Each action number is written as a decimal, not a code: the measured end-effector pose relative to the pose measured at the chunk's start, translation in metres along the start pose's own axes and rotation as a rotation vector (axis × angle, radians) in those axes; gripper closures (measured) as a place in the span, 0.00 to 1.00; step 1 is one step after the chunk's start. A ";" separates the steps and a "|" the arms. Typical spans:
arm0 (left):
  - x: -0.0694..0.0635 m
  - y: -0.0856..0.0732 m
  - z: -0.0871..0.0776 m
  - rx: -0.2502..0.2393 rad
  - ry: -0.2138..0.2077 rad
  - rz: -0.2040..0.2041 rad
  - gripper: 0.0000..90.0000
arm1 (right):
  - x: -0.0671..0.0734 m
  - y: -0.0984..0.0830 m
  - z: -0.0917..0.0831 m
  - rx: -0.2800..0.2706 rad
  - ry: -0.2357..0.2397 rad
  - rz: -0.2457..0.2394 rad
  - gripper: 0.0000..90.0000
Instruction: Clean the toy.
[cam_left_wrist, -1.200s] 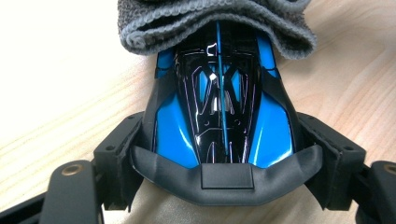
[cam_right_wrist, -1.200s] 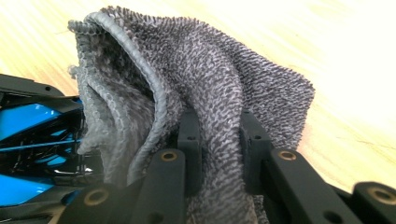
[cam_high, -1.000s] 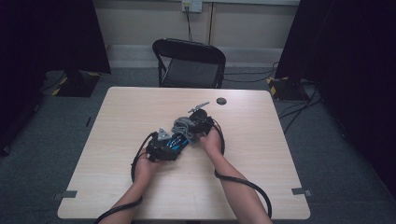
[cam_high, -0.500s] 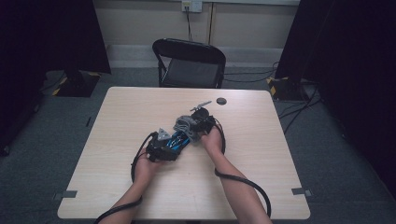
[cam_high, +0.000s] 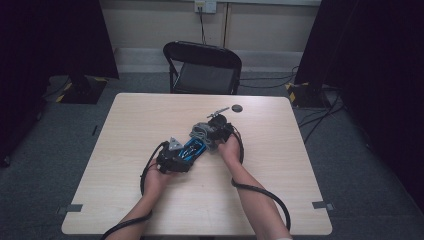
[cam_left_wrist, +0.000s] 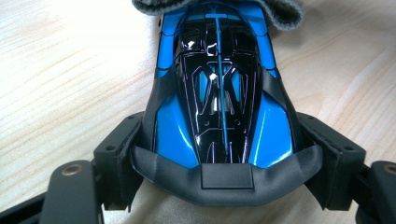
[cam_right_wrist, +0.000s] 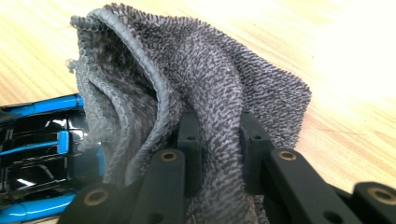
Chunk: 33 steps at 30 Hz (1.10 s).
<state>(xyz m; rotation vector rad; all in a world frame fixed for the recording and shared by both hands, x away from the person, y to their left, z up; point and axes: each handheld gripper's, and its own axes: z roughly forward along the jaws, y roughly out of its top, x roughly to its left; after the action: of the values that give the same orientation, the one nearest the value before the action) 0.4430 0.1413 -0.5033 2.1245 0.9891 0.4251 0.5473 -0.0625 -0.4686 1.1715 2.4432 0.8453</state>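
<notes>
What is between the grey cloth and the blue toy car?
Nothing visible. The right gripper pinches the grey cloth, which already lies against one end of the blue toy car. The left gripper clamps the car's other end.

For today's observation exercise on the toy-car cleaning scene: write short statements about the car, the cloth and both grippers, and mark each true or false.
1. The left gripper has its jaws on the sides of a blue and black toy car. True.
2. The right gripper stands open with nothing between its jaws. False: it is shut on a grey cloth.
3. The cloth lies against one end of the car. True.
4. The car is red. False: blue and black.
5. The table is wood-patterned. True.
</notes>
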 end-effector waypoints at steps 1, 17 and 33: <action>0.000 0.000 0.000 0.000 0.002 0.000 0.27 | -0.001 0.000 0.001 -0.001 -0.003 0.002 0.83; 0.000 0.000 0.000 -0.001 0.002 0.000 0.27 | -0.010 -0.007 0.000 0.007 -0.058 0.009 0.83; 0.000 0.000 0.000 -0.001 -0.001 -0.007 0.27 | -0.032 -0.016 -0.021 -0.015 -0.072 0.035 0.83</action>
<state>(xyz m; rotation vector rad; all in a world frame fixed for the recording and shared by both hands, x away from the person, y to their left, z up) 0.4428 0.1410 -0.5035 2.1195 0.9947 0.4212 0.5470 -0.1035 -0.4618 1.2215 2.3617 0.8156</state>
